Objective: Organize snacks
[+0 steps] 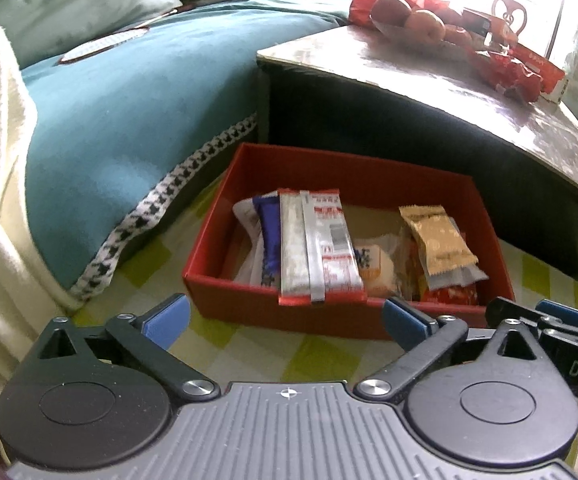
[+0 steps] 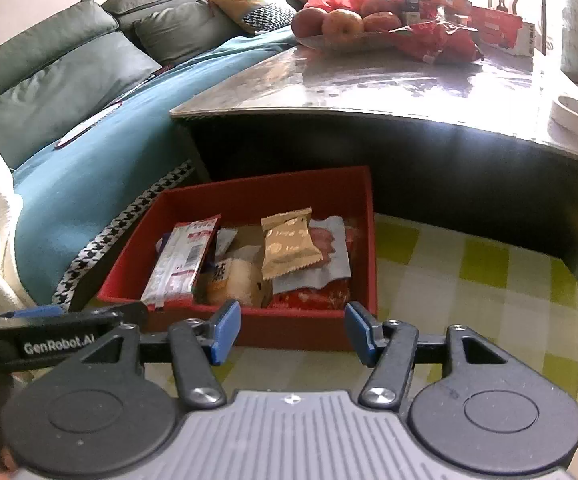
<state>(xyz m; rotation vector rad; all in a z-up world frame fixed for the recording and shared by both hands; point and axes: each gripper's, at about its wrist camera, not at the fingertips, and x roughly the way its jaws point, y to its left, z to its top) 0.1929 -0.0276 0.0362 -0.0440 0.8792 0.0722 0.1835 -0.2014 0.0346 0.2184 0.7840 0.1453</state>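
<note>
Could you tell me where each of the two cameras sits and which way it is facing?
Left wrist: sits on the left gripper, low over the checked cloth, looking forward at the red box of snacks; its own open fingers show, with the right gripper at the right edge.
Right wrist: sits on the right gripper, facing the same box from further right; its open fingers show, with the left gripper at the left edge.
Shared: box, gold packet, sofa, table.
</note>
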